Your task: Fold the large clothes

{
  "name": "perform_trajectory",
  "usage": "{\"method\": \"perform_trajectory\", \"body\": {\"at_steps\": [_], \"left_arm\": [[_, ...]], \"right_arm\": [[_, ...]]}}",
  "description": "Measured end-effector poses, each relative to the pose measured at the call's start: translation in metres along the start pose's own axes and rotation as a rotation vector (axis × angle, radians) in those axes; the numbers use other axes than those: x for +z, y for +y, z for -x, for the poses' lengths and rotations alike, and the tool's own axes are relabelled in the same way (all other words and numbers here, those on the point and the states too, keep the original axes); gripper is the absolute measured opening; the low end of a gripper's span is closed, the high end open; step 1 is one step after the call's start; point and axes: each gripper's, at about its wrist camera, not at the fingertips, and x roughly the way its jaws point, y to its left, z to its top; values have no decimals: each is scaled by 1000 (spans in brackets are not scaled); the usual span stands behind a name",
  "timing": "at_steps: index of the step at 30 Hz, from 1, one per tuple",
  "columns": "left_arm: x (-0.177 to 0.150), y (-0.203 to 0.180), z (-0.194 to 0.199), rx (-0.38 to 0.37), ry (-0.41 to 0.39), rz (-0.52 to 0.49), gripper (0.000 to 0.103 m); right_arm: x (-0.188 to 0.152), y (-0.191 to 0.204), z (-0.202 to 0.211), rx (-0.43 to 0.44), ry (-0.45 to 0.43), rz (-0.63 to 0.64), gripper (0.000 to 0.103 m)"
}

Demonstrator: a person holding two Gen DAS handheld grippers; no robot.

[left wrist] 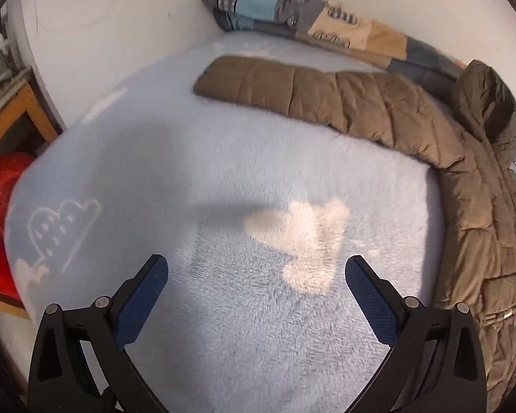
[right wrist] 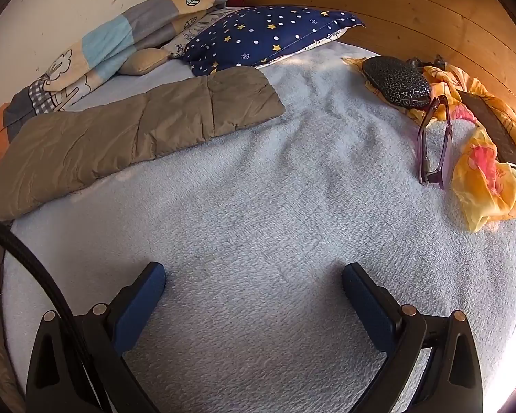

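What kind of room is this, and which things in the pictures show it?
Most likely a bedroom. The work surface is a bed covered by a fluffy light-blue blanket, with a star-patterned pillow against a wooden headboard. A brown padded coat lies spread on it.

Left gripper (left wrist: 257,270) jaws spread wide, right gripper (right wrist: 254,277) likewise, both empty

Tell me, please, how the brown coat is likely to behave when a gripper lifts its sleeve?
The coat looks puffy and quilted, so it will probably drape and sag rather than hold its shape. Its shell has a slight sheen, so it may slip between the fingers. Its bulk suggests that the body will drag across the blanket.
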Motion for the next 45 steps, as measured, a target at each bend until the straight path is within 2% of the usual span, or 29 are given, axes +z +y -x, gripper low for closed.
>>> {"method": "perform_trajectory", "body": {"at_steps": [2,5,7,9,12,14,17,20,23,26,28,32,34,36,40,42,45], "left_arm": [[0,-8,39,0,-98,-31,103],[4,-27,93,-57,-203,-53,103],[0,-54,128,-128,-262,-58,103],[-7,-86,158,-201,-310,-67,103],[-24,-135,199,-298,-341,-124,103],[-40,-167,222,-356,-350,-170,103],[-68,-210,254,-445,-347,-239,103],[-97,-249,289,-546,-338,-312,103],[-124,-289,320,-617,-327,-405,103],[-152,-317,344,-615,-345,-492,103],[-165,-323,352,-599,-360,-532,103],[-169,-312,347,-585,-344,-526,103],[-164,-300,338,-579,-340,-504,103],[-156,-289,325,-537,-350,-484,103],[-148,-271,296,-469,-379,-435,103],[-145,-266,275,-433,-381,-427,103],[-142,-263,243,-355,-402,-401,103]], "right_arm": [[2,-2,2,32,30,20,103],[8,-7,3,113,126,27,103],[8,-18,8,180,159,-66,103],[7,-34,22,294,148,-180,103],[7,-56,47,390,148,-343,103],[8,-68,75,477,98,-425,103],[13,-78,131,582,-42,-458,103],[4,-75,195,672,-223,-419,103],[-10,-55,236,735,-283,-335,103],[-33,-22,265,772,-245,-193,103],[-48,1,279,763,-243,-90,103],[-72,48,299,730,-249,116,103],[-84,66,307,732,-249,199,103],[-94,84,317,716,-252,281,103],[-113,108,343,668,-336,378,103],[-126,120,337,630,-351,407,103],[-146,145,312,570,-294,463,103]]}}
